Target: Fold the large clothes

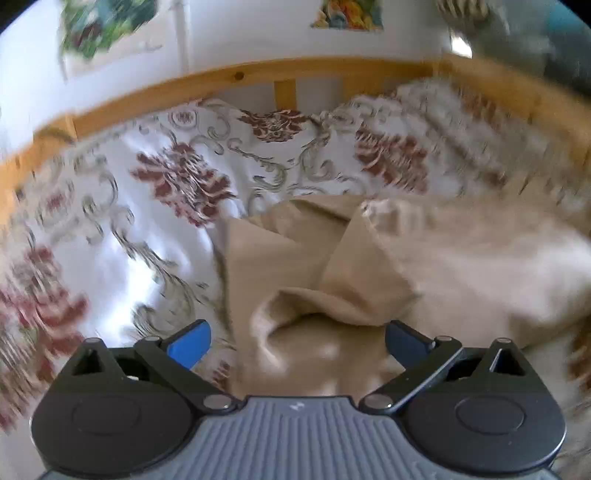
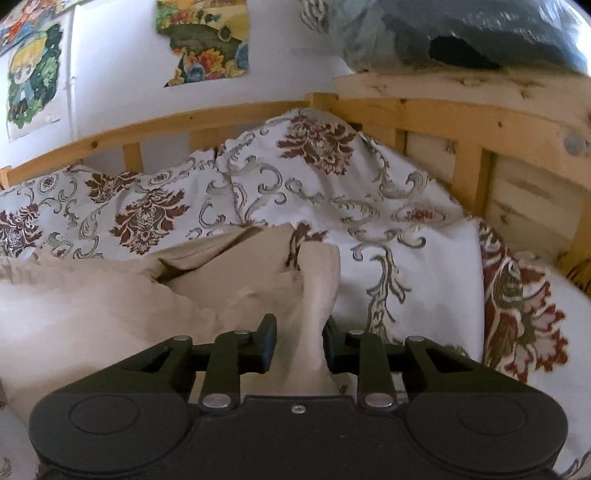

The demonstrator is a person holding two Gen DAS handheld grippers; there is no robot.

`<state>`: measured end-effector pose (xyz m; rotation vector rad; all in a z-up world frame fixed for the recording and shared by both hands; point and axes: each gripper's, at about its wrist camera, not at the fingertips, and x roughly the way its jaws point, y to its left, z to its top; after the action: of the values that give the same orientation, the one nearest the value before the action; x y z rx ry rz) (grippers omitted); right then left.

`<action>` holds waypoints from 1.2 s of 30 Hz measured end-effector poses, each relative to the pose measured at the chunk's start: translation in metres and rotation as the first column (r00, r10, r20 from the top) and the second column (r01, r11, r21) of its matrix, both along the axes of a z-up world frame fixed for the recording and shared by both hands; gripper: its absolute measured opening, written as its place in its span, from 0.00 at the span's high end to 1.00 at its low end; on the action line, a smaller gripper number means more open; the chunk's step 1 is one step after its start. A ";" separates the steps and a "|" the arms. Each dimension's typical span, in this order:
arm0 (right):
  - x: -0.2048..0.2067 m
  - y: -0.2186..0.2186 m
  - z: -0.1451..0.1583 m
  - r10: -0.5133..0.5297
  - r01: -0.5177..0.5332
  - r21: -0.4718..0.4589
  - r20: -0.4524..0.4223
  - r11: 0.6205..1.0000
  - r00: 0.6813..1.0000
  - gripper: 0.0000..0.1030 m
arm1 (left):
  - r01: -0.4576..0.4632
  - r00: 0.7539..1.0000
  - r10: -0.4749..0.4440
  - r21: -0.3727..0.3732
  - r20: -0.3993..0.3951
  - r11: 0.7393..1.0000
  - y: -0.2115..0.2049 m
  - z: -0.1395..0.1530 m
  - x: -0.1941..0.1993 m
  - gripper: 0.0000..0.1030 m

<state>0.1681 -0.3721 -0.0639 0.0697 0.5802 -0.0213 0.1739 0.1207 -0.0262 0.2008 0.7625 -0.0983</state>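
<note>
Beige garment (image 1: 314, 266) lies rumpled on the floral bedspread (image 1: 177, 177) of the wooden bed (image 2: 461, 122). Right gripper (image 2: 299, 347) jaws clenched on a bunched fold of it. Left gripper (image 1: 297, 343) jaws spread wide above the cloth, likely not touching; view blurred.

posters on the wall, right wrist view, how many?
3, more may be out of frame: one cut off at the top-left corner, one just below it at left, one top centre.

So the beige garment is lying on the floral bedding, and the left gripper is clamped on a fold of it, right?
Not quite. The right gripper, not the left, is clamped on a fold of the beige garment, as the right wrist view shows. The left gripper is open. The garment does lie on the floral bedding.
</note>
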 end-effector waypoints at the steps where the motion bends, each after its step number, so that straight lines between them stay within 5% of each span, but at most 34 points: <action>1: 0.000 0.000 -0.001 -0.001 0.001 -0.003 -0.004 1.000 1.000 0.69 | 0.018 1.000 -0.018 0.029 -0.002 0.999 -0.003 -0.002 0.004 0.01; 4: 0.002 0.002 -0.003 0.001 -0.001 -0.009 -0.015 1.000 1.000 0.57 | 0.048 0.999 -0.046 0.078 -0.027 0.996 -0.011 -0.008 0.022 0.01; 7: 0.006 0.003 -0.009 0.007 -0.007 -0.002 -0.049 1.000 0.999 0.51 | -0.048 0.997 0.051 0.050 -0.063 0.998 -0.015 -0.018 0.040 0.07; 10: 0.006 0.005 -0.013 0.008 -0.009 -0.011 -0.069 1.000 0.998 0.40 | -0.132 0.988 0.124 -0.087 -0.088 0.988 -0.007 -0.024 0.044 0.34; 12: 0.002 0.004 -0.013 -0.003 0.002 -0.016 -0.064 1.000 0.998 0.38 | -0.180 0.981 0.174 -0.078 -0.080 0.981 -0.005 -0.024 0.042 0.49; 14: 0.000 0.001 -0.010 -0.020 0.020 0.000 -0.058 1.000 0.998 0.38 | -0.183 0.982 0.177 -0.081 -0.072 0.980 -0.001 -0.023 0.038 0.85; 16: -0.005 -0.004 -0.006 -0.047 0.047 0.020 -0.033 0.999 0.998 0.47 | -0.218 0.975 0.215 -0.087 -0.047 0.972 0.004 -0.017 0.031 0.92; 17: -0.006 -0.005 -0.003 -0.061 0.061 0.024 -0.011 0.998 0.998 0.58 | -0.247 0.969 0.245 -0.070 -0.023 0.967 0.006 -0.013 0.028 0.92; 18: -0.009 -0.006 -0.001 -0.066 0.065 0.027 0.015 0.997 0.998 0.87 | -0.271 0.962 0.272 -0.066 0.006 0.960 0.008 -0.008 0.022 0.92; 19: -0.009 -0.006 0.001 -0.072 0.072 0.024 0.035 0.997 0.997 0.93 | -0.294 0.955 0.297 -0.086 0.025 0.952 0.012 -0.003 0.017 0.92; 23: -0.013 0.003 0.011 -0.063 0.066 -0.013 0.154 0.998 0.986 0.97 | -0.379 0.921 0.389 -0.155 0.035 0.912 0.022 0.010 0.006 0.92; 26: -0.009 0.016 0.012 -0.012 0.030 -0.083 0.205 0.996 0.979 0.97 | -0.421 0.906 0.424 -0.141 -0.014 0.896 0.032 0.004 0.008 0.92; 31: 0.021 0.019 -0.025 -0.011 0.014 -0.109 0.034 0.994 0.999 0.97 | -0.427 0.902 0.418 -0.086 -0.108 0.900 0.041 -0.037 0.023 0.92; 36: 0.027 0.029 -0.034 -0.005 0.007 -0.177 0.010 0.984 1.000 0.96 | -0.415 0.908 0.405 -0.084 -0.112 0.906 0.035 -0.046 0.027 0.90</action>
<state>0.1947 -0.3426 -0.0980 -0.1012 0.5661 -0.0781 0.2005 0.1557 -0.0724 -0.0697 0.8750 0.2544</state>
